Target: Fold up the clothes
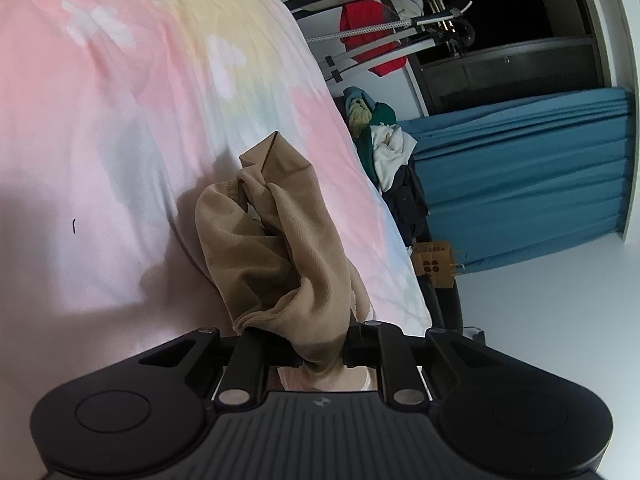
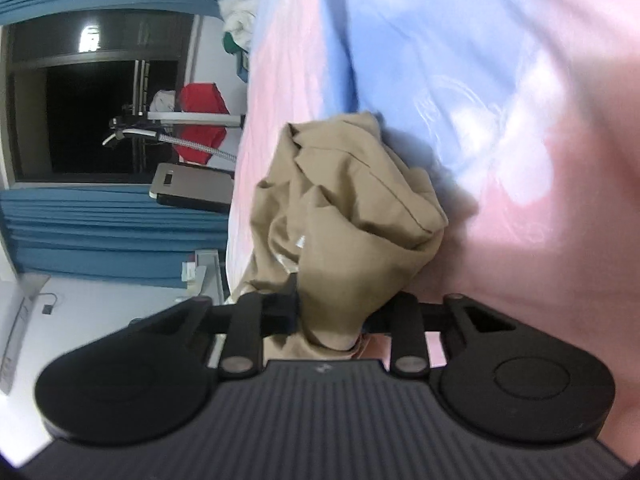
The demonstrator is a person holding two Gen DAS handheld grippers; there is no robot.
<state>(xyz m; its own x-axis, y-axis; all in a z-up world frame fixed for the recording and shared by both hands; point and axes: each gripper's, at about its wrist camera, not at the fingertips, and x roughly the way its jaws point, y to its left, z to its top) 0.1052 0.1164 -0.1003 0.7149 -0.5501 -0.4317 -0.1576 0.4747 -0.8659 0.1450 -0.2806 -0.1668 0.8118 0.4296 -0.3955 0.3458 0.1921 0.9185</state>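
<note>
The tan garment point(image 1: 276, 236) hangs bunched between my 2 tools, one part of it pinched in each, with the pastel bedspread point(image 1: 120, 100) right behind it; whether its far folds rest on the cover or clear it I cannot tell. My left gripper point(image 1: 322, 350) has its jaws closed narrow on a wad of the tan cloth, and my right gripper point(image 2: 332, 320) is likewise clamped on a thick fold, so both are holding the garment and neither is free. As I judge it, the step in hand is to open this crumple out before any fold can be made, and to do that well I should draw my 2 grips apart along the edge I hold until the cloth hangs flat, keep the tension even so neither pinch slips, and then lay it down on the bedspread in 1 smooth sweep instead of dropping it in a heap. In the left view the garment's long axis runs from my jaws away up the frame, ending in a squared corner that points toward the middle of the bed; in the right view the same mass runs away from the jaws too, with a stitched hem crossing it at a slant. Beyond the bed edge lie a pile of other clothes point(image 1: 384, 148), blue curtains point(image 1: 520, 184) and a red garment point(image 1: 372, 36) on a drying rack.
</note>
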